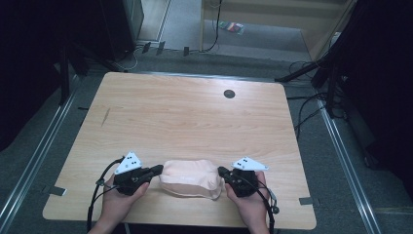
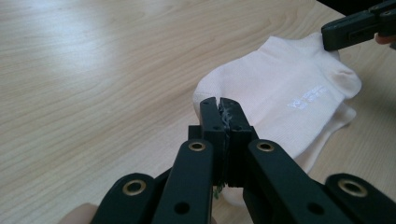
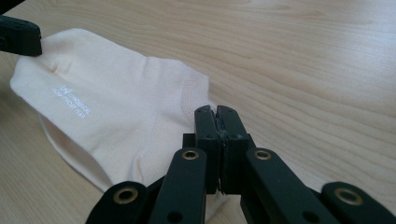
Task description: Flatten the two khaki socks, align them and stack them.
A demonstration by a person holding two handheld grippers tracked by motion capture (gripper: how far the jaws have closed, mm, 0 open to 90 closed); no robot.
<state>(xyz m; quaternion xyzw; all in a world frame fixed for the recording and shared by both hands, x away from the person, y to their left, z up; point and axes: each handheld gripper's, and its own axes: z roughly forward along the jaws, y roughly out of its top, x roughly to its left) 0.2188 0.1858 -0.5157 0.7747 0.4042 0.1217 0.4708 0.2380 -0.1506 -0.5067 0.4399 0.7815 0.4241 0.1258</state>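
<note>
Pale socks (image 1: 190,178) lie flat at 6 o'clock on the counter (image 1: 185,117), 2 layers stacked, likely a pair. Left gripper (image 1: 158,169) at 9 o'clock, right gripper (image 1: 222,171) at 3 o'clock, each clenched on a sock edge, probably holding the ends taut for folding or straightening. 2 grippers, 1 counter.

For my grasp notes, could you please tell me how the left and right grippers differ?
The left gripper meets the sock's left end, the right gripper its right end. The left one's grey plate sits slightly higher in the high view. Both have their jaws pressed together at the sock's edge.
</note>
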